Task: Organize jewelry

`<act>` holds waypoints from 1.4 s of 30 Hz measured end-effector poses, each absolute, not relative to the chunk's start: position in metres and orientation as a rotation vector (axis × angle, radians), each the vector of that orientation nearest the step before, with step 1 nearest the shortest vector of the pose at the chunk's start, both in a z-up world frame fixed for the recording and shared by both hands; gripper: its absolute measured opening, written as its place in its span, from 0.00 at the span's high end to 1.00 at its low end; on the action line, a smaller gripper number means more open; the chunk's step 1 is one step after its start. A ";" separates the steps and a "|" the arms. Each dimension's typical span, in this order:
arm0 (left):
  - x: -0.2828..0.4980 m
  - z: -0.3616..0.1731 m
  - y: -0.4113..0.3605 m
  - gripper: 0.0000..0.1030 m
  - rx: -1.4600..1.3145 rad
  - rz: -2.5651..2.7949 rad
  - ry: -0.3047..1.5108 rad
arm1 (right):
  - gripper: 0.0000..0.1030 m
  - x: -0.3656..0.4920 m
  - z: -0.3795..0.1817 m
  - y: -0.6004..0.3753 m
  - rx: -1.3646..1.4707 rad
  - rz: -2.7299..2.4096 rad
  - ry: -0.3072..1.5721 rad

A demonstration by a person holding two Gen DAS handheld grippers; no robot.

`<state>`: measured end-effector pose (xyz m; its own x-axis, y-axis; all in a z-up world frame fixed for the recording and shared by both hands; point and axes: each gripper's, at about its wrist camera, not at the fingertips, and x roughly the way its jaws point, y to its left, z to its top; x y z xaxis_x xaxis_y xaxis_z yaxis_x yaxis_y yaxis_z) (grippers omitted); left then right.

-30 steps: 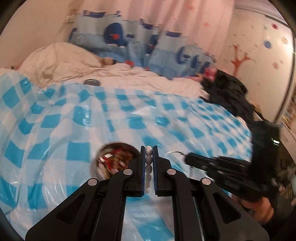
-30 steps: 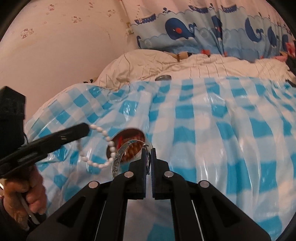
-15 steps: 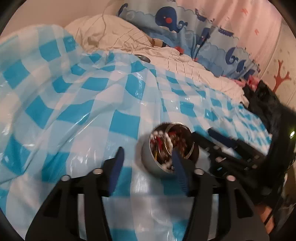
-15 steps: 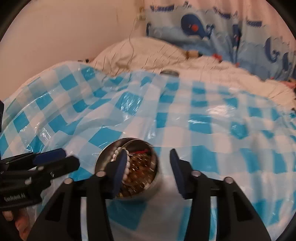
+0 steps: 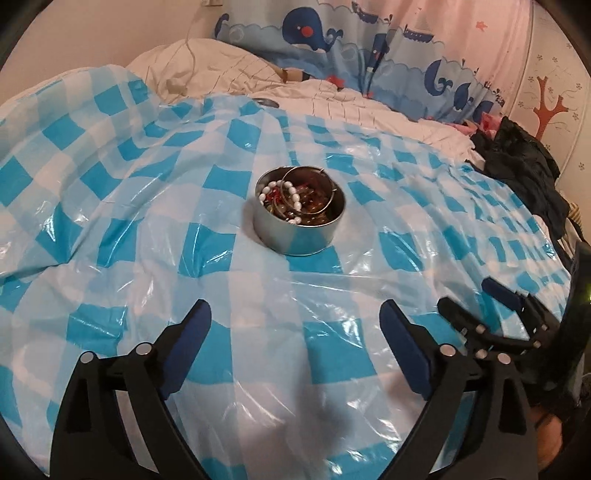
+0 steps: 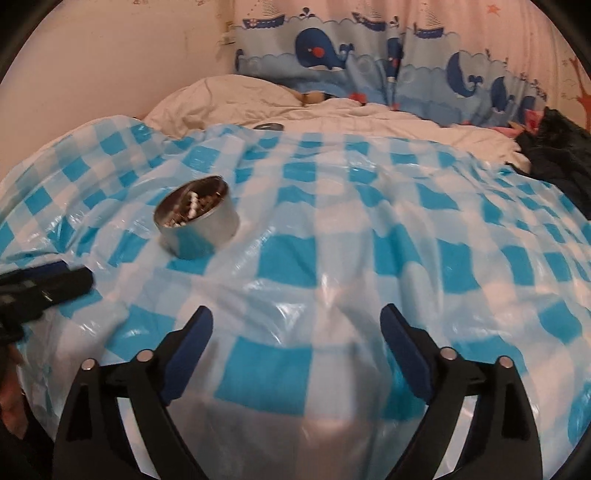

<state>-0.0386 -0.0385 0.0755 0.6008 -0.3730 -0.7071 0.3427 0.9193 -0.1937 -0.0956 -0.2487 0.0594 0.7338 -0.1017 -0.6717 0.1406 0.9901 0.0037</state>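
Tongs both spread wide and empty, jaws just opened: left gripper point(image 5: 295, 332), right gripper point(image 6: 295, 332). Round metal tin point(image 5: 299, 214) of jewelry, white bead bracelet point(image 5: 291, 194) inside, sits mid-frame on blue-checked plastic sheet point(image 5: 122, 206). No readable writing.

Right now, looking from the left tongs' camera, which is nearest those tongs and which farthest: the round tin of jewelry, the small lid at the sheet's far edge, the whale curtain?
1. Round tin, just ahead, centre, on the checked sheet.
2. Small lid, beyond it, at the sheet's far edge.
3. Whale curtain, farthest, behind the bed.
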 end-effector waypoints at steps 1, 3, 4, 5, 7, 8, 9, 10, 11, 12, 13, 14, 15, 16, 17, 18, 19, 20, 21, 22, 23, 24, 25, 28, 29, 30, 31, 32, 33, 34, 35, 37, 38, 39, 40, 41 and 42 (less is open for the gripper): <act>-0.042 0.078 -0.037 0.11 -0.044 -0.415 0.822 | 0.12 -0.097 0.059 -0.247 0.048 -0.144 0.735; -0.044 0.081 -0.034 0.09 -0.057 -0.406 0.814 | 0.09 -0.102 0.058 -0.244 0.038 -0.166 0.725; -0.045 0.082 -0.033 0.08 -0.061 -0.399 0.812 | 0.09 -0.103 0.057 -0.242 0.034 -0.173 0.714; -0.043 0.082 -0.033 0.08 -0.060 -0.395 0.811 | 0.09 -0.104 0.056 -0.241 0.031 -0.178 0.708; -0.042 0.081 -0.033 0.08 -0.044 -0.377 0.811 | 0.08 -0.104 0.053 -0.238 0.022 -0.189 0.700; -0.040 0.080 -0.034 0.08 -0.038 -0.370 0.811 | 0.08 -0.104 0.051 -0.237 0.022 -0.193 0.700; -0.040 0.078 -0.034 0.08 -0.030 -0.359 0.812 | 0.08 -0.103 0.049 -0.236 0.025 -0.193 0.703; -0.038 0.077 -0.034 0.08 -0.027 -0.355 0.812 | 0.08 -0.102 0.048 -0.235 0.029 -0.189 0.701; -0.038 0.075 -0.034 0.08 -0.026 -0.352 0.814 | 0.08 -0.101 0.048 -0.235 0.032 -0.187 0.698; -0.037 0.073 -0.034 0.08 -0.023 -0.347 0.818 | 0.07 -0.101 0.047 -0.234 0.034 -0.181 0.692; -0.036 0.071 -0.034 0.08 -0.021 -0.344 0.824 | 0.07 -0.101 0.047 -0.233 0.036 -0.176 0.685; -0.035 0.070 -0.034 0.08 -0.019 -0.342 0.826 | 0.07 -0.100 0.047 -0.232 0.037 -0.174 0.683; -0.034 0.068 -0.035 0.08 -0.014 -0.340 0.828 | 0.07 -0.099 0.047 -0.231 0.039 -0.172 0.683; -0.034 0.066 -0.036 0.08 -0.006 -0.337 0.831 | 0.07 -0.098 0.047 -0.231 0.044 -0.169 0.684; -0.033 0.065 -0.037 0.08 0.001 -0.339 0.835 | 0.07 -0.098 0.046 -0.231 0.048 -0.167 0.684; -0.033 0.063 -0.037 0.08 0.006 -0.340 0.839 | 0.07 -0.097 0.046 -0.231 0.054 -0.165 0.683; -0.033 0.061 -0.038 0.08 0.014 -0.340 0.845 | 0.07 -0.096 0.046 -0.230 0.057 -0.163 0.684; -0.033 0.059 -0.039 0.08 0.020 -0.337 0.847 | 0.07 -0.096 0.046 -0.230 0.062 -0.161 0.686; -0.033 0.057 -0.040 0.08 0.025 -0.333 0.847 | 0.07 -0.095 0.045 -0.229 0.064 -0.160 0.686; -0.034 0.055 -0.040 0.08 0.031 -0.329 0.850 | 0.07 -0.095 0.045 -0.229 0.063 -0.161 0.688; -0.034 0.053 -0.041 0.08 0.035 -0.326 0.854 | 0.07 -0.095 0.044 -0.228 0.059 -0.164 0.690; -0.033 0.051 -0.042 0.08 0.041 -0.322 0.858 | 0.07 -0.094 0.044 -0.227 0.056 -0.165 0.692; -0.033 0.049 -0.043 0.08 0.049 -0.318 0.862 | 0.07 -0.094 0.043 -0.227 0.056 -0.166 0.696; -0.034 0.045 -0.045 0.08 0.066 -0.309 0.859 | 0.07 -0.093 0.040 -0.227 0.064 -0.168 0.706; -0.034 0.044 -0.047 0.08 0.073 -0.304 0.856 | 0.07 -0.093 0.039 -0.227 0.067 -0.169 0.707; -0.034 0.044 -0.047 0.08 0.076 -0.303 0.854 | 0.07 -0.093 0.039 -0.228 0.069 -0.169 0.708; -0.034 0.043 -0.048 0.08 0.082 -0.300 0.851 | 0.07 -0.093 0.038 -0.228 0.071 -0.169 0.709; -0.035 0.043 -0.049 0.08 0.086 -0.299 0.849 | 0.07 -0.093 0.038 -0.229 0.072 -0.169 0.710; -0.035 0.043 -0.049 0.08 0.088 -0.297 0.847 | 0.07 -0.093 0.037 -0.228 0.072 -0.170 0.711; -0.035 0.043 -0.049 0.08 0.089 -0.295 0.845 | 0.07 -0.093 0.037 -0.228 0.071 -0.170 0.710; -0.035 0.043 -0.049 0.08 0.089 -0.294 0.844 | 0.07 -0.093 0.037 -0.228 0.070 -0.171 0.709; -0.035 0.044 -0.048 0.08 0.091 -0.283 0.838 | 0.07 -0.093 0.037 -0.229 0.068 -0.169 0.710; -0.035 0.044 -0.047 0.08 0.090 -0.279 0.836 | 0.07 -0.093 0.037 -0.229 0.064 -0.171 0.709; -0.034 0.044 -0.046 0.08 0.087 -0.275 0.835 | 0.07 -0.093 0.036 -0.228 0.059 -0.172 0.709; -0.034 0.045 -0.044 0.08 0.086 -0.268 0.834 | 0.07 -0.093 0.035 -0.228 0.055 -0.174 0.710; -0.033 0.045 -0.043 0.08 0.087 -0.261 0.833 | 0.07 -0.093 0.035 -0.229 0.053 -0.174 0.711; -0.033 0.045 -0.042 0.08 0.090 -0.255 0.832 | 0.07 -0.093 0.035 -0.228 0.051 -0.175 0.711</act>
